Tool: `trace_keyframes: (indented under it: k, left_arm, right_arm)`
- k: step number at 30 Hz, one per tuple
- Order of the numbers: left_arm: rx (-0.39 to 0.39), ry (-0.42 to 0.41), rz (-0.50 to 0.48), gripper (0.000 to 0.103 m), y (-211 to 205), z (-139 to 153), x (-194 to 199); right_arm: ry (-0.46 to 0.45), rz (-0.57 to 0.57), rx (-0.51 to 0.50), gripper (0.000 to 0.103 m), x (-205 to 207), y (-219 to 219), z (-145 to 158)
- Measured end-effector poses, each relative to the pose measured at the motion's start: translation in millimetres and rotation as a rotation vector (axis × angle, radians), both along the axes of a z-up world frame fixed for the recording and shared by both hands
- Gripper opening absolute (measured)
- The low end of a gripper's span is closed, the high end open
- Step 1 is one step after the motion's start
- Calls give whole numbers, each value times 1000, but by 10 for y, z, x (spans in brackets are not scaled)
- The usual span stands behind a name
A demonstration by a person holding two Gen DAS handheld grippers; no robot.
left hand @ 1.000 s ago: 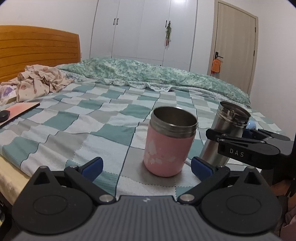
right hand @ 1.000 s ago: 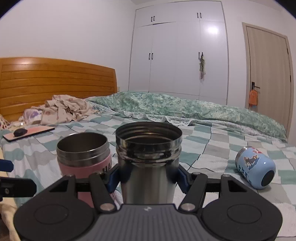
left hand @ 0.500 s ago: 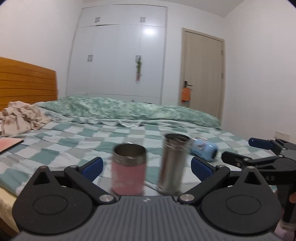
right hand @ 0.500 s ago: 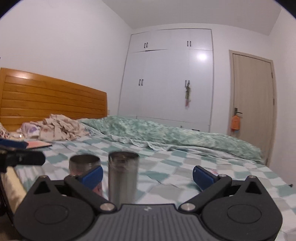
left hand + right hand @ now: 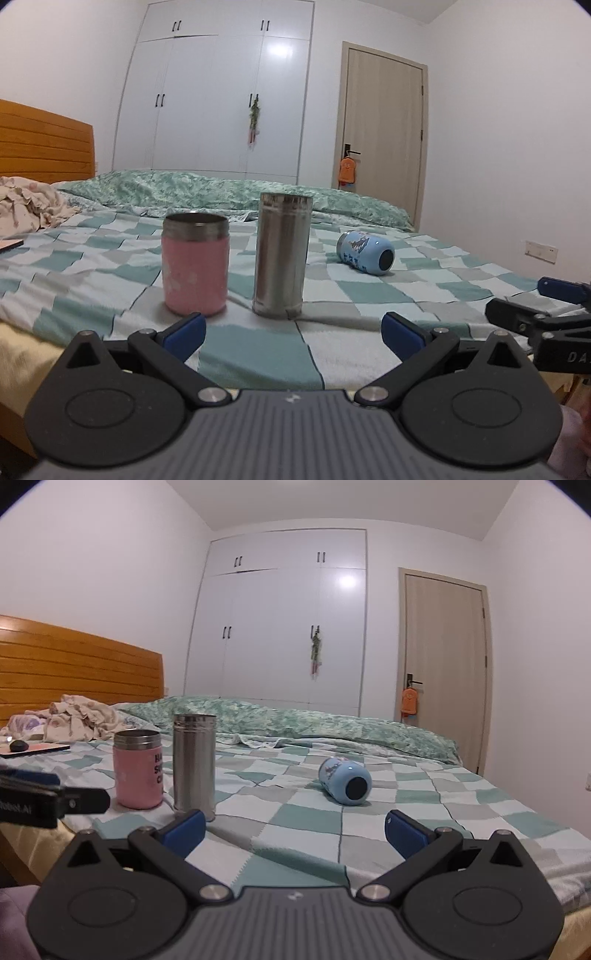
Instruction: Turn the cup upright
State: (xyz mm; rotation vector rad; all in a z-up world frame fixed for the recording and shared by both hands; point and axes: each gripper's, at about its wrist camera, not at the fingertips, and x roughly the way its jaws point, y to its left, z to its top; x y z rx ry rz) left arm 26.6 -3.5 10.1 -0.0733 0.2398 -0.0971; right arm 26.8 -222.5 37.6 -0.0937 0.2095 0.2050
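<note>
My pink cup (image 5: 195,264) and steel cup (image 5: 282,254) stood upright; the blue cup (image 5: 345,781) lay sideways, far right, both claws wide and empty.

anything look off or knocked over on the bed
Yes: the blue cup lies on its side on the checked blanket, base towards the cameras, to the right of the others. The pink cup and steel cup stand upright, mouths up. Nothing looks spilled.
</note>
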Motion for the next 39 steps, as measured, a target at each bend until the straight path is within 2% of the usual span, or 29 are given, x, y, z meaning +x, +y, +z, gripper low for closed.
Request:
trace_keyframes:
  k: [8, 39]
  left_arm:
    - [44, -26, 25, 103, -83, -102, 6]
    - [36, -63, 14, 103, -80, -125, -62]
  right_arm:
    - [-27, -33, 22, 103, -60, -45, -74]
    - [-19, -42, 23, 103, -56, -38, -113]
